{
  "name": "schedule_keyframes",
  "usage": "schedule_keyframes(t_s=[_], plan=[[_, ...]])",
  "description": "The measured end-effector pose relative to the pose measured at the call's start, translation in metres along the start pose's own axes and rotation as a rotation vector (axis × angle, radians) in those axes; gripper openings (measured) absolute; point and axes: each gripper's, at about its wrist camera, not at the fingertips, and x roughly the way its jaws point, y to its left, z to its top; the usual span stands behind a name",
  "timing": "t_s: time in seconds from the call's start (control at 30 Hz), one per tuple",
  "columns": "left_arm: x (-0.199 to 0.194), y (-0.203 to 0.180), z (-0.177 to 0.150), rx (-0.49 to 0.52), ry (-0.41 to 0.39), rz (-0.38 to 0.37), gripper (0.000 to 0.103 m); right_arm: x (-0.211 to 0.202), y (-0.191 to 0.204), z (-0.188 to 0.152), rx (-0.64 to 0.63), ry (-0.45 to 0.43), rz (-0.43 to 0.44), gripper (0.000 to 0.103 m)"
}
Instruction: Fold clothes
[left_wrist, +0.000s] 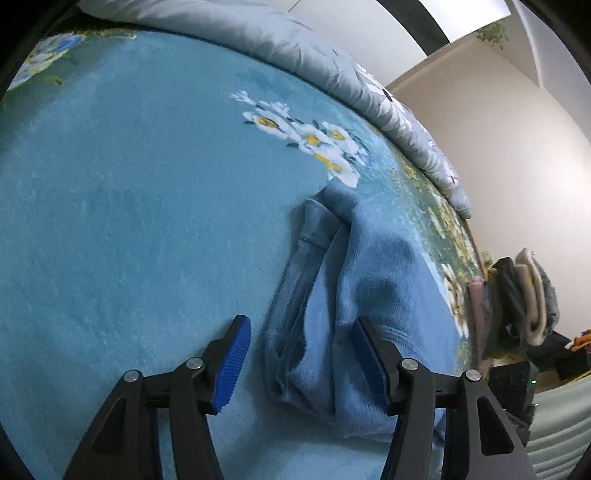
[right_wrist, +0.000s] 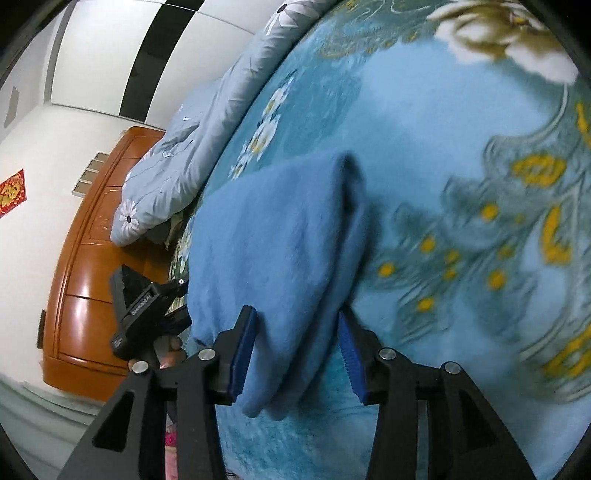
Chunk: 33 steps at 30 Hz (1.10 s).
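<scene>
A light blue fleece garment (left_wrist: 354, 288) lies partly folded on the teal floral blanket (left_wrist: 129, 221) that covers the bed. My left gripper (left_wrist: 301, 363) is open, with the garment's near edge between its blue pads and the right pad resting on the cloth. In the right wrist view the same garment (right_wrist: 273, 236) lies bunched. My right gripper (right_wrist: 297, 356) is open around the garment's near corner, which hangs between the pads. The left gripper's body (right_wrist: 147, 314) shows beyond the garment's left side.
A grey flowered duvet (left_wrist: 332, 62) lies rolled along the far side of the bed. A pile of other clothes (left_wrist: 524, 299) sits past the bed's right end. A wooden cabinet (right_wrist: 96, 258) stands by the white wall.
</scene>
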Motion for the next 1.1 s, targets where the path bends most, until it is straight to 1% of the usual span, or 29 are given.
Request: schedule_keyframes(t_s=[0.1,0.2,0.27,0.3,0.4,0.43,0.47,0.5,0.53,0.57,0.6,0.67,0.73,0.83,0.9,0.97,1.03,1.1], plan=[[-0.001,0.003,-0.003,-0.015,0.01,-0.033,0.062,0.0,0.0,-0.005,0.027,-0.031,0.007,0.046],[0.0,0.002,-0.007,-0.027,0.019,-0.062,0.062,0.002,0.001,-0.009,0.046,-0.033,0.022,0.046],[0.001,-0.001,-0.009,-0.031,0.015,-0.063,0.062,0.004,0.004,-0.012,0.053,-0.03,0.031,0.046],[0.001,-0.002,-0.01,-0.031,0.012,-0.062,0.062,0.006,0.006,-0.013,0.054,-0.025,0.035,0.048],[-0.001,-0.001,-0.013,-0.054,-0.002,-0.068,0.058,0.01,0.011,-0.015,0.05,-0.026,0.027,0.048],[-0.002,-0.001,-0.015,-0.061,-0.007,-0.064,0.047,0.009,0.012,-0.016,0.052,-0.03,0.027,0.044],[-0.003,-0.001,-0.016,-0.068,-0.012,-0.06,0.041,0.008,0.012,-0.015,0.055,-0.035,0.029,0.039],[-0.005,-0.001,-0.018,-0.069,-0.018,-0.055,0.03,0.007,0.012,-0.015,0.058,-0.039,0.032,0.029],[-0.007,-0.002,-0.02,-0.065,-0.025,-0.049,0.02,0.005,0.012,-0.015,0.061,-0.044,0.034,0.022],[-0.009,-0.003,-0.023,-0.062,-0.032,-0.042,0.017,0.003,0.013,-0.014,0.057,-0.049,0.033,0.02],[-0.011,-0.005,-0.025,-0.058,-0.038,-0.036,0.015,0.0,0.014,-0.014,0.05,-0.052,0.034,0.016],[-0.016,-0.007,-0.033,-0.064,-0.045,-0.055,0.014,-0.007,0.015,-0.013,0.044,-0.06,0.039,0.014],[-0.023,-0.011,-0.045,-0.067,-0.042,-0.093,0.014,-0.017,0.014,-0.011,0.036,-0.07,0.041,0.013],[-0.03,-0.019,-0.072,-0.055,-0.007,-0.152,0.014,-0.038,0.009,-0.01,0.026,-0.089,0.049,0.012],[-0.037,-0.029,-0.092,-0.027,0.014,-0.201,0.014,-0.054,0.006,-0.011,0.015,-0.099,0.055,0.012],[-0.042,-0.038,-0.108,0.009,0.033,-0.233,0.014,-0.069,0.004,-0.013,-0.003,-0.11,0.057,0.012],[-0.04,-0.043,-0.114,0.028,0.053,-0.235,0.014,-0.081,-0.001,-0.016,-0.023,-0.114,0.044,0.012],[-0.036,-0.044,-0.115,0.031,0.059,-0.213,0.016,-0.082,-0.006,-0.018,-0.024,-0.105,0.025,0.012]])
